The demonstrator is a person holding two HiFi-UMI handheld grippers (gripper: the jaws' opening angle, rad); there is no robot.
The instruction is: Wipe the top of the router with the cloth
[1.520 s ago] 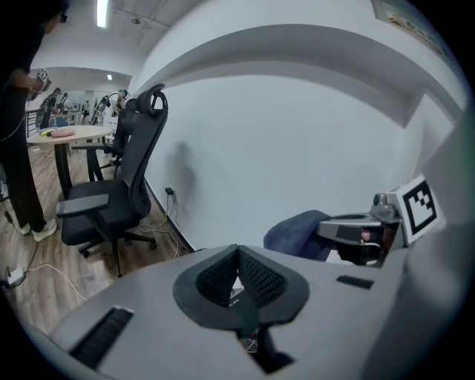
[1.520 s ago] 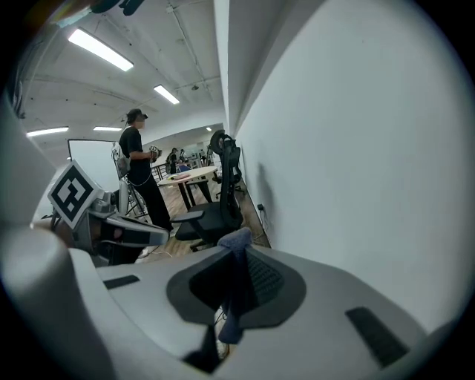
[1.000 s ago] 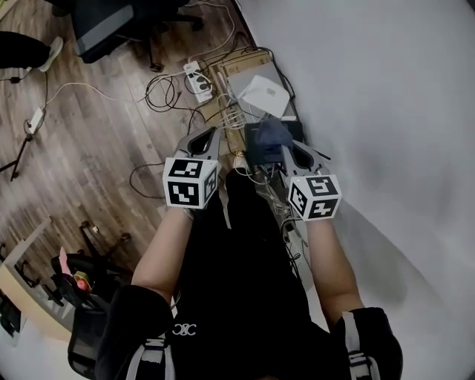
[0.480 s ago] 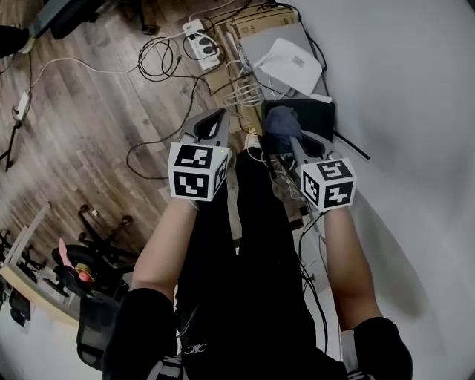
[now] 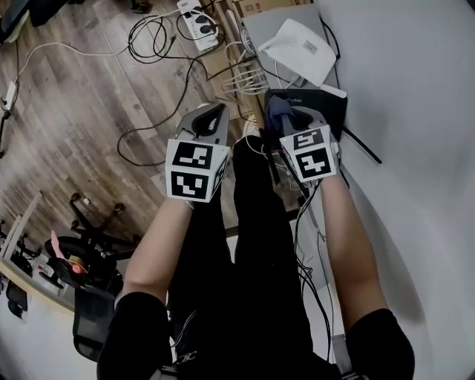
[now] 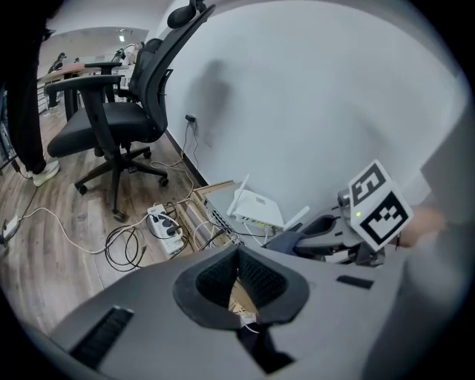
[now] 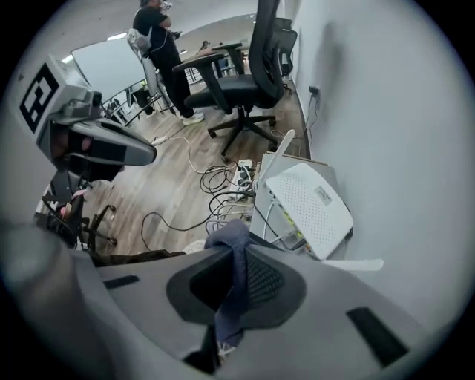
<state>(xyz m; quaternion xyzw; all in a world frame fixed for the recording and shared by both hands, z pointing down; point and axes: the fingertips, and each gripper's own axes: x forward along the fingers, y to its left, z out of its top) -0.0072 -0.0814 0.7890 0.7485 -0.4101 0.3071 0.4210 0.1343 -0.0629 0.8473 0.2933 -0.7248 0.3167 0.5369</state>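
Note:
The white router [image 5: 300, 50] lies by the wall on top of a grey box [image 5: 261, 28]; it shows too in the left gripper view [image 6: 256, 209] and the right gripper view [image 7: 310, 208]. My right gripper [image 5: 288, 113] [image 7: 236, 251] is shut on a dark blue cloth [image 5: 274, 111] [image 7: 236, 274], which hangs between its jaws a short way short of the router, above a black device [image 5: 323, 104]. My left gripper [image 5: 215, 113] [image 6: 239, 256] is shut with nothing in it, beside the right one on the left.
Tangled cables [image 5: 159, 44] and a white power strip [image 5: 194, 16] lie on the wood floor left of the router. A black office chair [image 6: 111, 111] stands farther off. The white wall [image 5: 415, 111] runs along the right. A person [image 7: 159, 37] stands far back.
Both grippers have come closer to the router. The right gripper with the cloth now sits over the black device just short of it. Neither grip has changed.

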